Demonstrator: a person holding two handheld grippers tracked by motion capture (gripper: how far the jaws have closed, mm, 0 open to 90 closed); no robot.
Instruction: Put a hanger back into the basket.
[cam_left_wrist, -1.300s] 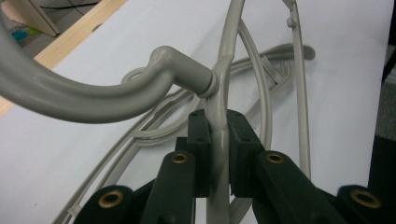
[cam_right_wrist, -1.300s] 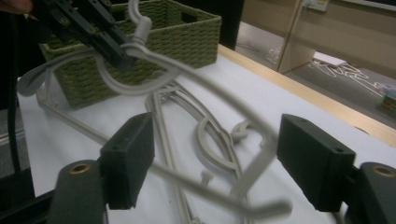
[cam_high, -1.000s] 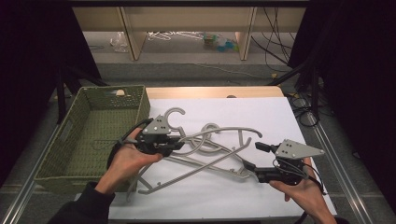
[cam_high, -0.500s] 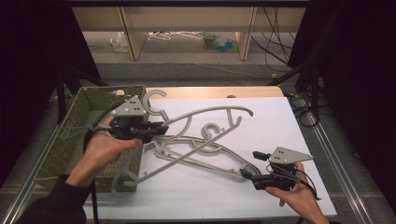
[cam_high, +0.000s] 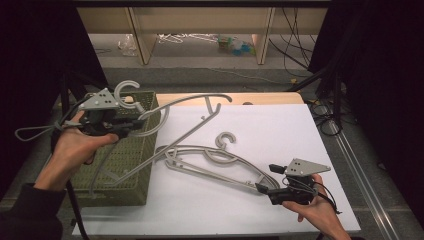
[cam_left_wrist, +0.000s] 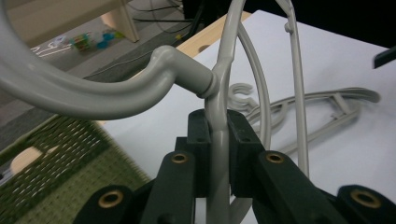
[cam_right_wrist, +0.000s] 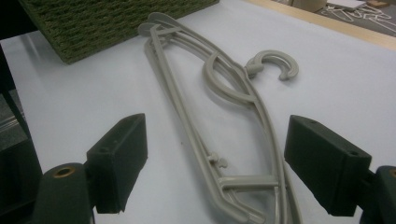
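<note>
The left gripper (cam_high: 131, 126) is clamped on the neck of a grey plastic coat hanger (cam_high: 190, 120) lifted over the green woven basket (cam_high: 131, 170), while the right gripper (cam_high: 265, 179), jaws just spread wide, straddles a second grey hanger (cam_high: 215, 165) lying on the white table (cam_high: 280, 130).

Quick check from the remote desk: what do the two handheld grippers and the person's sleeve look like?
Both the left gripper and right gripper are black, each topped by a grey three-cornered plate with dark holes. Brass-coloured bushings sit in the jaw arms. Black cables trail from both. The left sleeve is dark.

Grey hanger (cam_high: 192, 107) lifted, tilted over green basket (cam_high: 131, 165).
</note>
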